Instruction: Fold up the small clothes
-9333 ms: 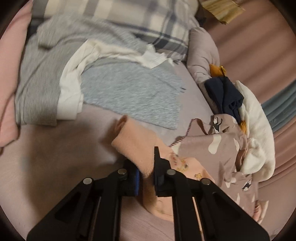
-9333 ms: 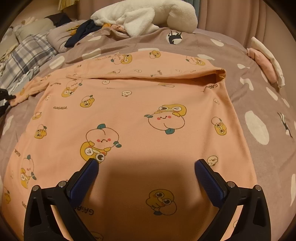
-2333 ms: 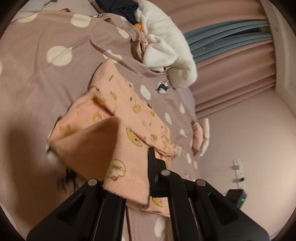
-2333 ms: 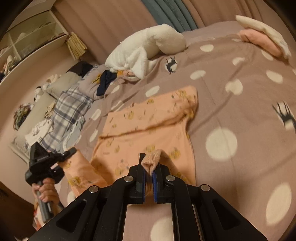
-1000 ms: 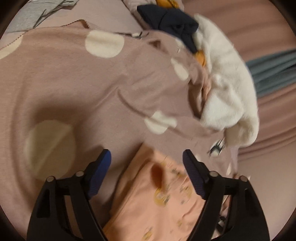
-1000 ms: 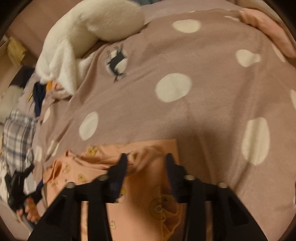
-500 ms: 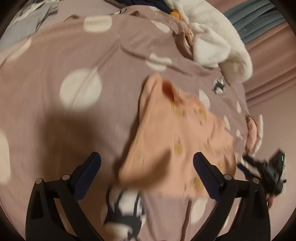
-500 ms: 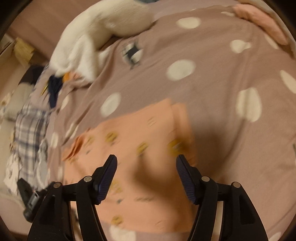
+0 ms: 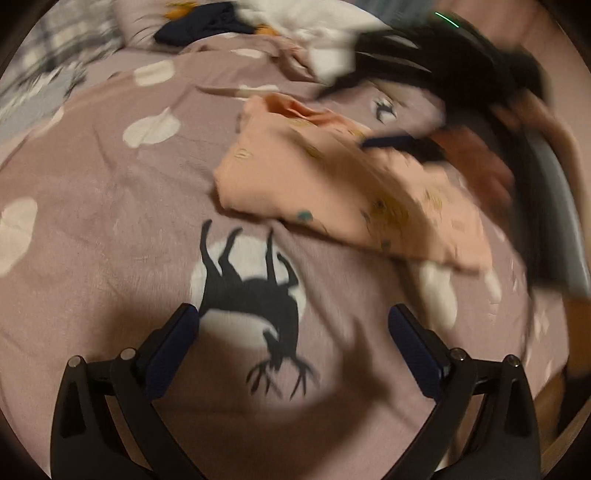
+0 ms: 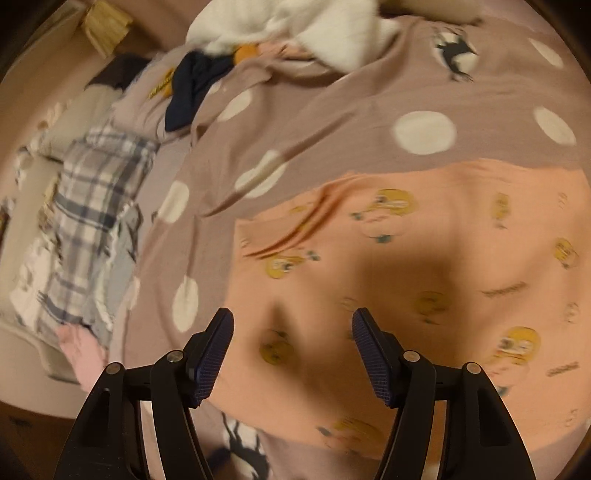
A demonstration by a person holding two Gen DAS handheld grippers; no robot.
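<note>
A peach garment (image 9: 314, 177) with cartoon prints lies folded on the mauve dotted bedspread (image 9: 92, 221). My left gripper (image 9: 293, 317) stands wide open over a black deer print (image 9: 255, 291), short of the garment's near edge, with nothing between its fingers. Beyond it, a blurred hand (image 9: 476, 166) carries the right gripper, and one of its fingers (image 9: 399, 143) hovers over the garment. In the right wrist view the right gripper (image 10: 293, 321) is above the left part of the garment (image 10: 424, 258). Its jaws are opening and hold no cloth.
A white fluffy blanket (image 10: 295, 26) and a navy garment (image 10: 192, 85) lie at the far side of the bedspread (image 10: 332, 110). A plaid cloth (image 10: 92, 206) and a pink item (image 10: 81, 350) lie at the left, by the bed's edge.
Both grippers have pulled back from the far fold of the garment toward its near side. The left gripper has rolled and now hangs over the deer print. The right jaws have spread wider.
</note>
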